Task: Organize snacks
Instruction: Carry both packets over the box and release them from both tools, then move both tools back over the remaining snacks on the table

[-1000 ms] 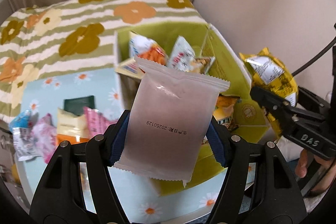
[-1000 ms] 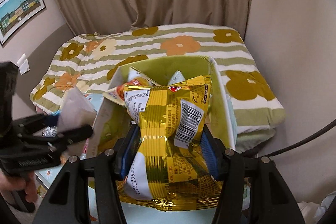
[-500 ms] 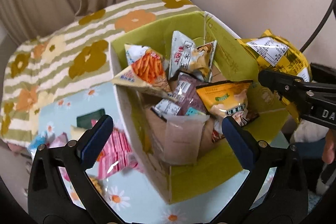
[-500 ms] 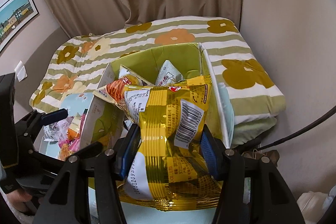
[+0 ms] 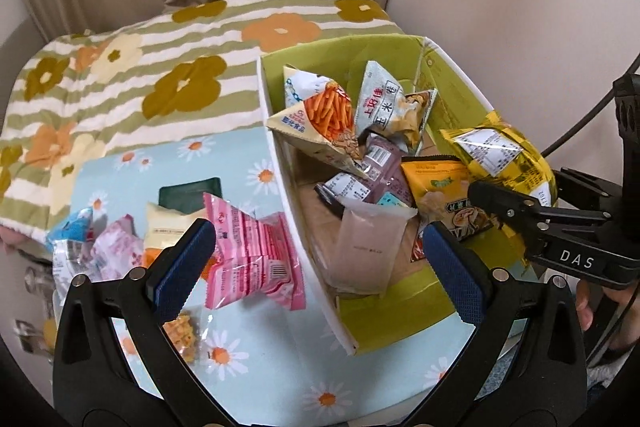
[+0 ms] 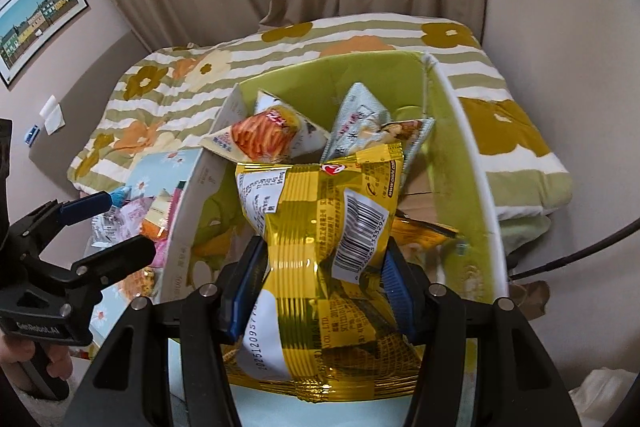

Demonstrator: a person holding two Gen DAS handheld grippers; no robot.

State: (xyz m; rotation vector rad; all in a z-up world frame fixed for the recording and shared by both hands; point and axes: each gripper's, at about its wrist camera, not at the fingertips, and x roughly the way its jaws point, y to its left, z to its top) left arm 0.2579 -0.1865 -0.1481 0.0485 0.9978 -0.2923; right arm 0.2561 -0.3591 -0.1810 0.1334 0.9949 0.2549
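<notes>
Left wrist view: the left gripper (image 5: 316,251) hangs spread and empty over the green box (image 5: 404,311), the pale pink packet (image 5: 366,247) lying inside just ahead (loose snacks wait left on the daisy cloth (image 5: 276,351)).

Right wrist view: the right gripper (image 6: 320,295) pinches the yellow bag (image 6: 320,235) above the box (image 6: 476,187); best lowered well inside the walls before release.

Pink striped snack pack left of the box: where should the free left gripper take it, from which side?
Left gripper is open above it. Pink pack lies flat on the mat; come from above, pinching across its puffy middle, not the thin crimped ends.
</notes>
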